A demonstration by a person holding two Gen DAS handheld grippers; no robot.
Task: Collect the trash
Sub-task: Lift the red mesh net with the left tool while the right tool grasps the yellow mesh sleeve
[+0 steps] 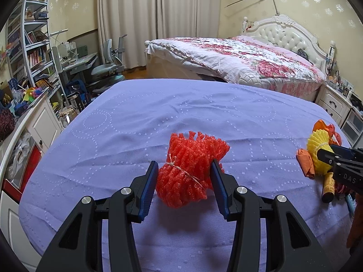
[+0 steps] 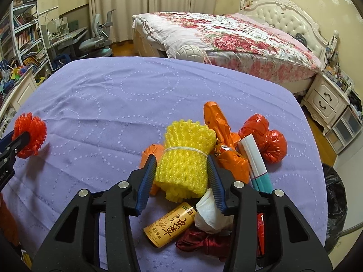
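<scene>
Left wrist view: the left claw (image 1: 185, 176) brackets the red foam net (image 1: 189, 170) on the purple counter (image 1: 113, 124), pads beside it, grip not confirmed. Right wrist view: the right claw (image 2: 181, 174) likewise straddles the yellow foam net (image 2: 186, 158); trash pile at 3 o'clock. Judged step: grasping. Next: clamp, lift.

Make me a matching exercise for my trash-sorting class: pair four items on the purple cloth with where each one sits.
Things:
1. red foam net bundle
2. yellow foam net bundle
3. amber cylindrical bottle with black lettering
4. crumpled white paper wad

Places:
A. under the right finger of the right gripper
B. between the right gripper's fingers
C. lying in front of the yellow bundle, nearest the camera
D. between the fingers of the left gripper

Pairs: 1-D, 2-B, 3-C, 4-A
</scene>
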